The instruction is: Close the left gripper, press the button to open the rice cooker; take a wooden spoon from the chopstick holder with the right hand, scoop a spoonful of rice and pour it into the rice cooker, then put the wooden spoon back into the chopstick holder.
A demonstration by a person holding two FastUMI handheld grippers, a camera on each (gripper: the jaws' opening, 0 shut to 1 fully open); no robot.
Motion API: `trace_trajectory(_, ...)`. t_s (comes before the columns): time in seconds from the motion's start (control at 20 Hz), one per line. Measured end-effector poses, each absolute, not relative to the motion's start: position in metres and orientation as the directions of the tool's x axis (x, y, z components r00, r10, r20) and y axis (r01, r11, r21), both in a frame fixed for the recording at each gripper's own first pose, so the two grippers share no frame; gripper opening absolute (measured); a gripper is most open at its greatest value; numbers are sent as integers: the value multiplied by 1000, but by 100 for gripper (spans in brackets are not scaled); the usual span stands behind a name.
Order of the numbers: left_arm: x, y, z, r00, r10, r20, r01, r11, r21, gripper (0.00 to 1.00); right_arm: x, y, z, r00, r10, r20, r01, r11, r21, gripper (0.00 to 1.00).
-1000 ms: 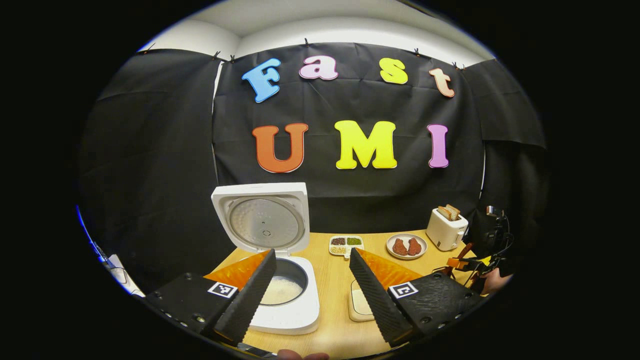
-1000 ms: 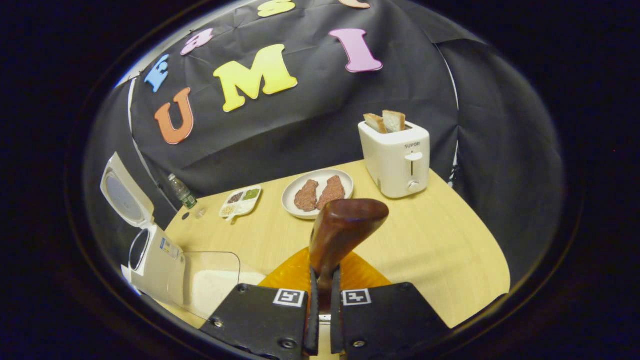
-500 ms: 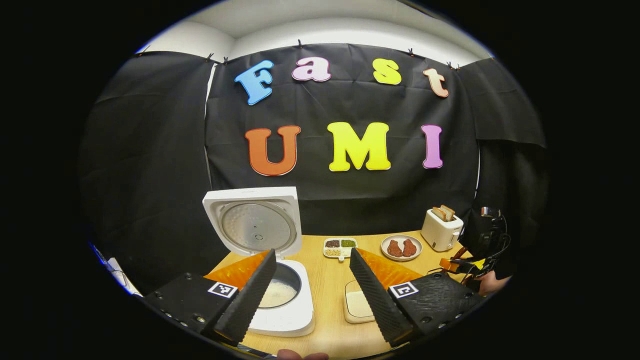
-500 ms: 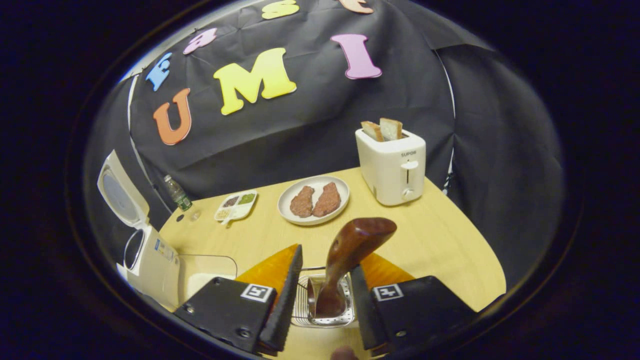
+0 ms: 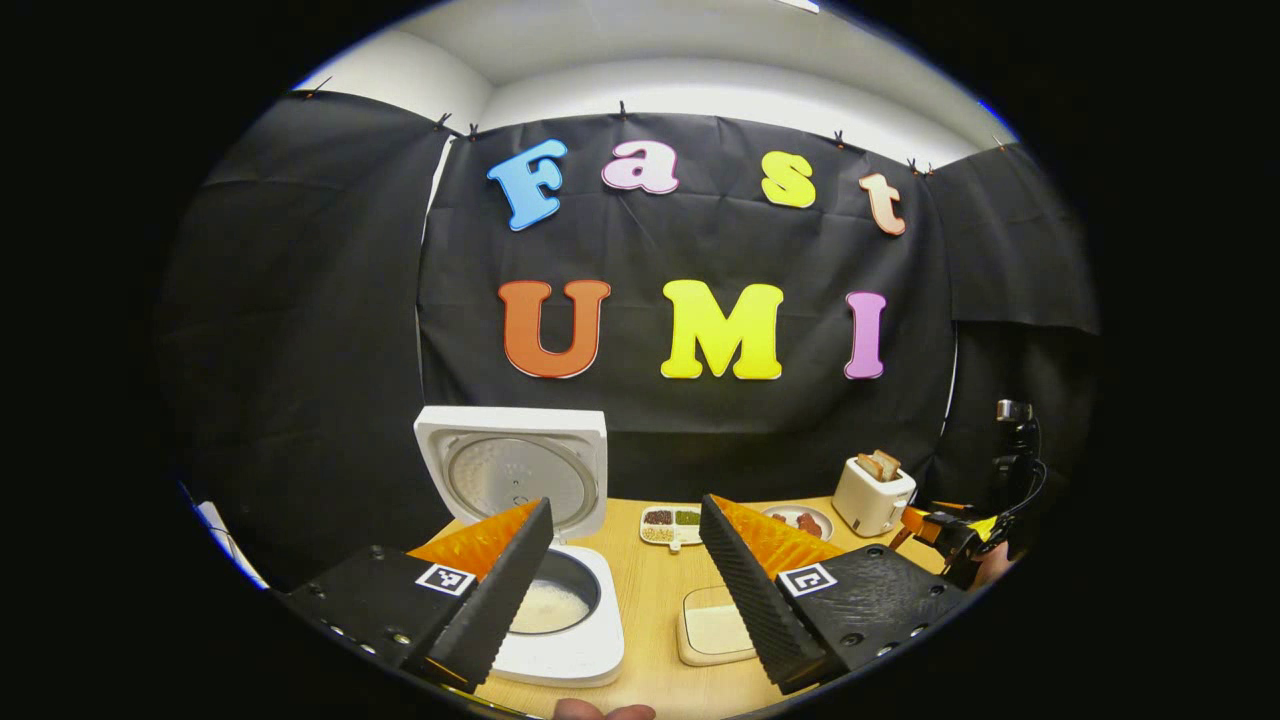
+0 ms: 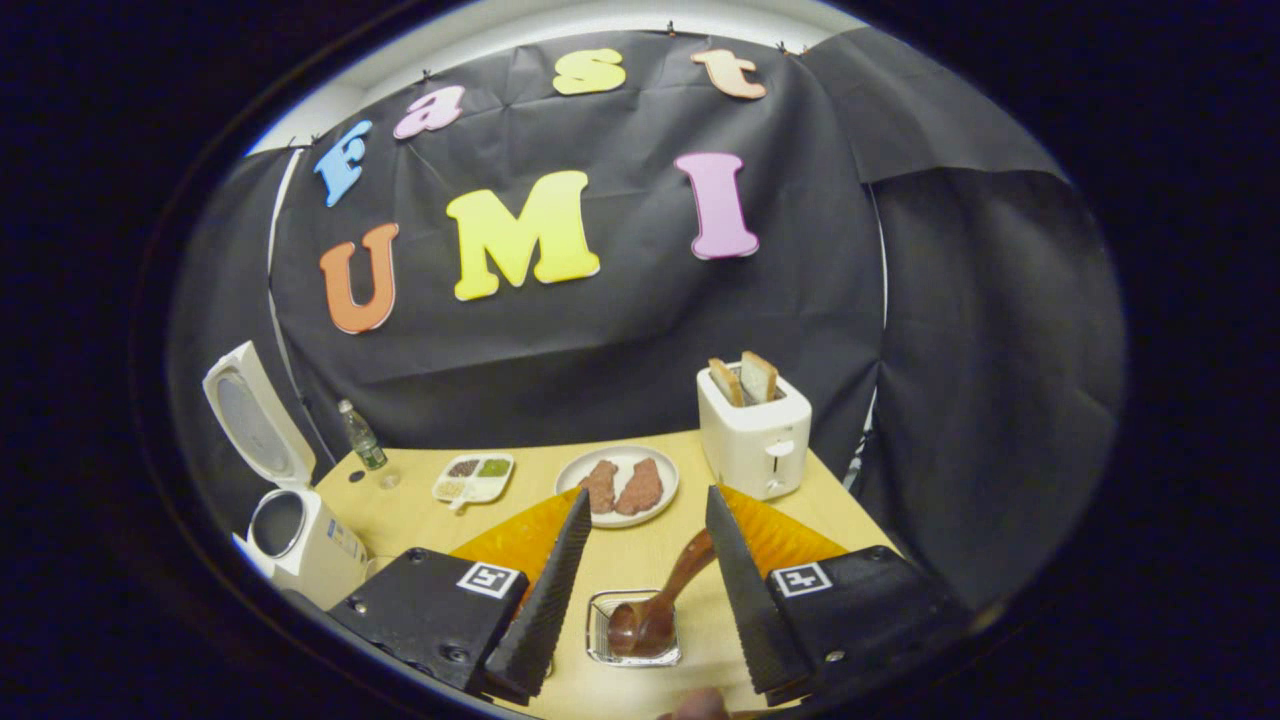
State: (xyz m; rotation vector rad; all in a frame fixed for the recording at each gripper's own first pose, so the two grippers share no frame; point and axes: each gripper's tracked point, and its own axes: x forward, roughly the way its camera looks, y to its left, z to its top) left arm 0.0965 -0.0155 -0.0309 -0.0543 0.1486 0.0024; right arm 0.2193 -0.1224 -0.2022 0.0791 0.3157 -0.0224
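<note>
The white rice cooker (image 5: 560,640) stands open with its lid (image 5: 512,478) upright, and white rice lies in the pot (image 5: 548,605). My left gripper (image 5: 624,510) hovers open in front of it, holding nothing. The wooden spoon (image 6: 662,603) stands in the metal chopstick holder (image 6: 598,650), its handle leaning to the right. My right gripper (image 6: 647,495) is open above and behind the holder, its fingers apart from the spoon. The rice cooker (image 6: 300,530) also appears at the left of the right gripper view. The right gripper (image 5: 950,535) is at the far right of the left gripper view.
A shallow container of rice (image 5: 715,630) sits right of the cooker. Farther back on the wooden table (image 6: 410,510) are a seasoning tray (image 6: 472,478), a plate with two meat pieces (image 6: 620,485), a toaster with bread (image 6: 752,430) and a small bottle (image 6: 362,440).
My right gripper opened and let go of the spoon, which now stands in the holder, then drew back and up. My left gripper backed away from the cooker a little, still open.
</note>
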Motion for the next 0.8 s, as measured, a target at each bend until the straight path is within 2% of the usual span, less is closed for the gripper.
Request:
trace_trajectory(0.15, 110, 6, 2, 996, 38, -85, -40, 999, -24, 95, 207, -112, -153, 973, -11, -229, 20, 999, 38, 80)
trace_trajectory(0.25, 124, 20, 19, 997, 48, -59, -53, 995, -86, 94, 198, -98, -123, 983, 5, -184, 2, 999, 38, 100)
trace_trajectory(0.35, 140, 39, 25, 996, 73, -55, -80, 988, -129, 95, 185, -86, -97, 988, 22, -151, -17, 999, 37, 100)
trace_trajectory(0.4, 149, 50, 28, 995, 89, -52, -95, 987, -127, 95, 180, -80, -89, 989, 34, -140, -29, 999, 42, 96)
trace_trajectory(0.5, 170, 66, 30, 993, 101, -53, -107, 988, -116, 95, 166, -75, -73, 991, 44, -126, -40, 998, 39, 100)
trace_trajectory(0.6, 196, 75, 32, 994, 96, -57, -102, 989, -111, 95, 152, -80, -63, 993, 28, -112, -25, 999, 28, 96)
trace_trajectory(0.8, 254, 101, 24, 991, 112, -78, -120, 988, -99, 95, 124, -104, -62, 992, -31, -126, 32, 999, 9, 100)
